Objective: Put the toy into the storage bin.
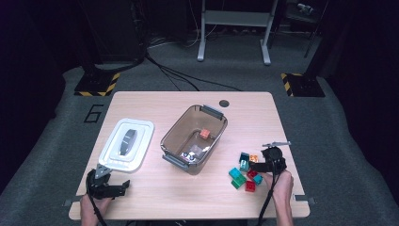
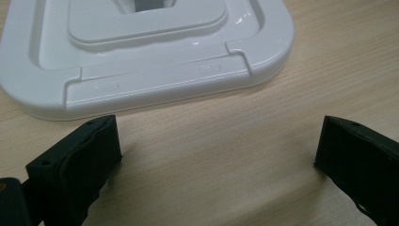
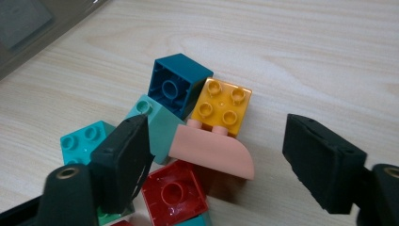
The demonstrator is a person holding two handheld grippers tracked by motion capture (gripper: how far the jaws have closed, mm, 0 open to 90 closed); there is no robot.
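Observation:
My right gripper (image 1: 252,165) (image 3: 216,157) hangs low over a cluster of toy bricks (image 1: 244,173) at the table's right front. Its jaws stand open on either side of a pink curved brick (image 3: 211,153), and neither pad presses on it. The left jaw sits by a mint brick (image 3: 157,127). A yellow-orange brick (image 3: 221,106), a dark teal brick (image 3: 176,84), a turquoise brick (image 3: 82,139) and a red brick (image 3: 174,193) lie around. My left gripper (image 1: 113,184) (image 2: 216,150) rests open and empty at the front left, just before a white lid (image 1: 127,143) (image 2: 141,47).
A clear brown bin (image 1: 171,141) stands mid-table at an angle, with an orange brick (image 1: 205,133) and a few small pieces (image 1: 192,154) inside. The table's front edge runs close behind both hands. Bare wood lies between the lid and the bin.

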